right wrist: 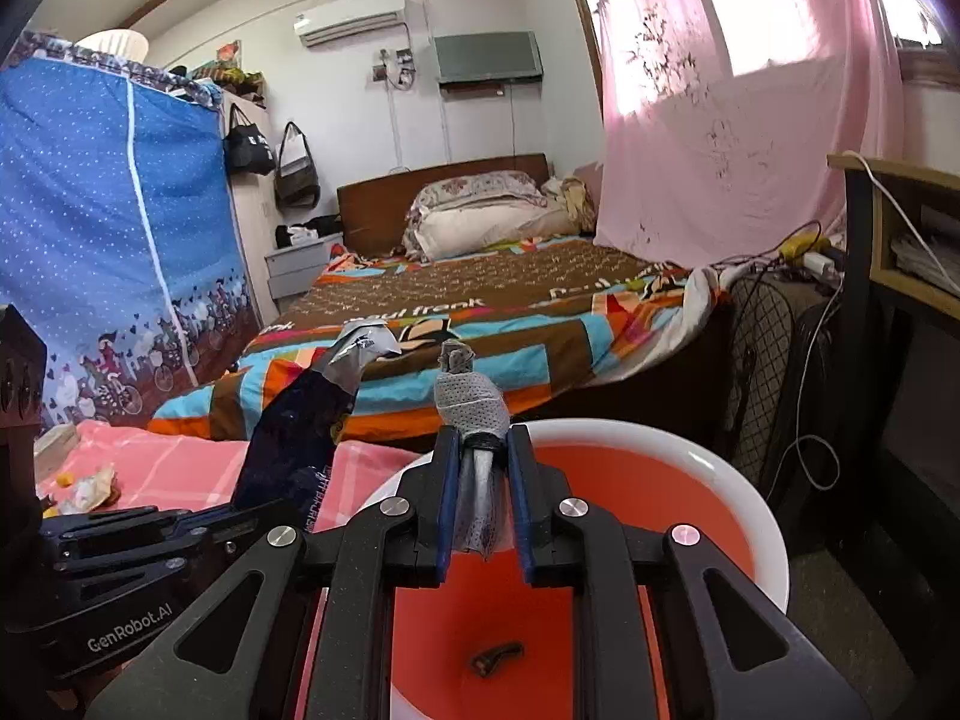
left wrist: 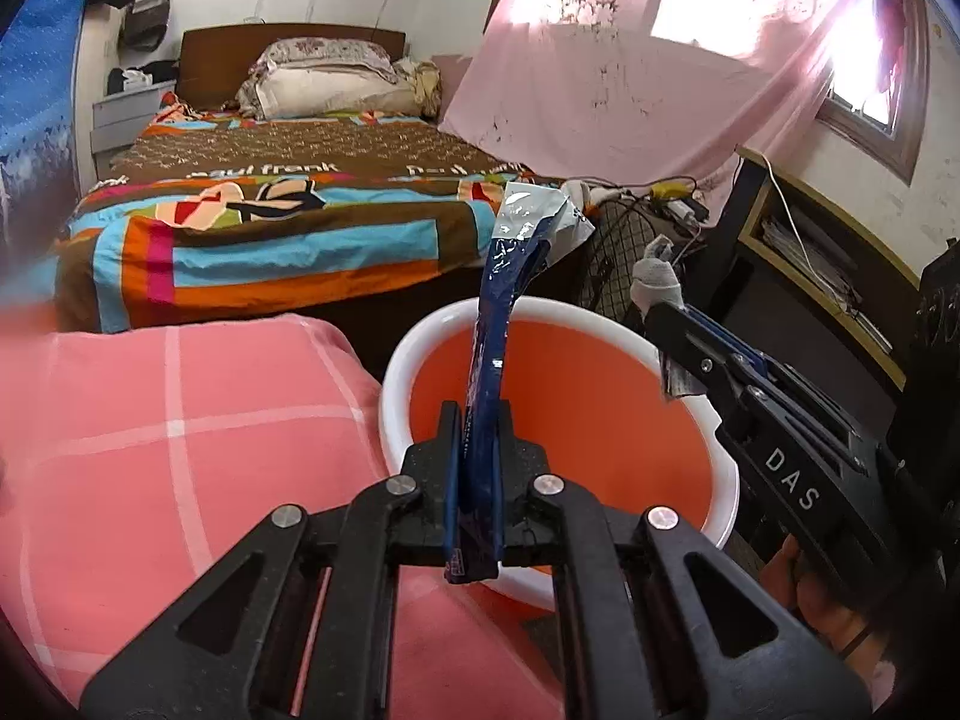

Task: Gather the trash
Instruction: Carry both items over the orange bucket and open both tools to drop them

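My left gripper (left wrist: 478, 420) is shut on a long blue and silver foil wrapper (left wrist: 510, 276) and holds it upright over the orange bin with a white rim (left wrist: 630, 420). My right gripper (right wrist: 483, 450) is shut on a grey crumpled wad of fabric-like trash (right wrist: 471, 402), held above the same bin (right wrist: 690, 474). The right gripper also shows in the left wrist view (left wrist: 660, 300), at the bin's far right rim, with the wad (left wrist: 657, 276) sticking out. The wrapper (right wrist: 300, 420) and left gripper body show at the left of the right wrist view. A small dark scrap (right wrist: 495, 657) lies in the bin.
A pink checked cloth (left wrist: 180, 450) covers the surface left of the bin, with scraps of trash (right wrist: 90, 489) on it. A bed with a colourful quilt (left wrist: 270, 228) stands behind. A black mesh fan (right wrist: 774, 372), cables and a desk (left wrist: 840, 252) are on the right.
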`<control>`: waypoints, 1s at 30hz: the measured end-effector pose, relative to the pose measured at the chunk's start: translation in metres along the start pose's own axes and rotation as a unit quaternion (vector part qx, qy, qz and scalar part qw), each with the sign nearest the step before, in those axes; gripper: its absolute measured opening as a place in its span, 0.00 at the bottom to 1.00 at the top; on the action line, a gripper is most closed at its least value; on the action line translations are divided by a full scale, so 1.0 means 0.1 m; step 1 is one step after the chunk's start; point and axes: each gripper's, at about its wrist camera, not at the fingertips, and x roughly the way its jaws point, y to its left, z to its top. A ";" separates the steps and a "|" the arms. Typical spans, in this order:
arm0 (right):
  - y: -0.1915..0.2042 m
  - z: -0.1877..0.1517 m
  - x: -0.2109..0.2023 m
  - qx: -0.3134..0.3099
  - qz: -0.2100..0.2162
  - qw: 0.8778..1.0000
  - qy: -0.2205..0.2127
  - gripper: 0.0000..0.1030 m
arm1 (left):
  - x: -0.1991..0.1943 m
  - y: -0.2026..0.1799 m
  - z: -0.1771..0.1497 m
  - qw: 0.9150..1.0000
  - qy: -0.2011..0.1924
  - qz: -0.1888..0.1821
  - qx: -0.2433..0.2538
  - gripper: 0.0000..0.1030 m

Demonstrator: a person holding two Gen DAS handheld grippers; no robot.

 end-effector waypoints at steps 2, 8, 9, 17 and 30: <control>-0.01 -0.01 0.02 0.000 -0.001 1.000 0.004 0.14 | 0.04 0.00 0.00 1.000 0.007 0.000 -0.001 0.11; -0.02 -0.02 0.05 0.001 -0.005 1.000 0.020 0.14 | 0.12 -0.01 0.00 1.000 0.027 -0.005 -0.008 0.11; -0.03 -0.03 0.06 0.002 -0.005 1.000 0.023 0.14 | 0.13 -0.01 0.00 1.000 0.029 -0.004 -0.008 0.12; -0.08 -0.05 0.13 0.012 -0.010 0.999 0.046 0.15 | 0.17 -0.01 0.00 0.999 0.040 0.000 -0.012 0.15; -0.14 -0.06 0.16 0.030 -0.016 0.998 0.059 0.36 | 0.11 0.11 0.01 0.999 0.031 0.010 -0.032 0.35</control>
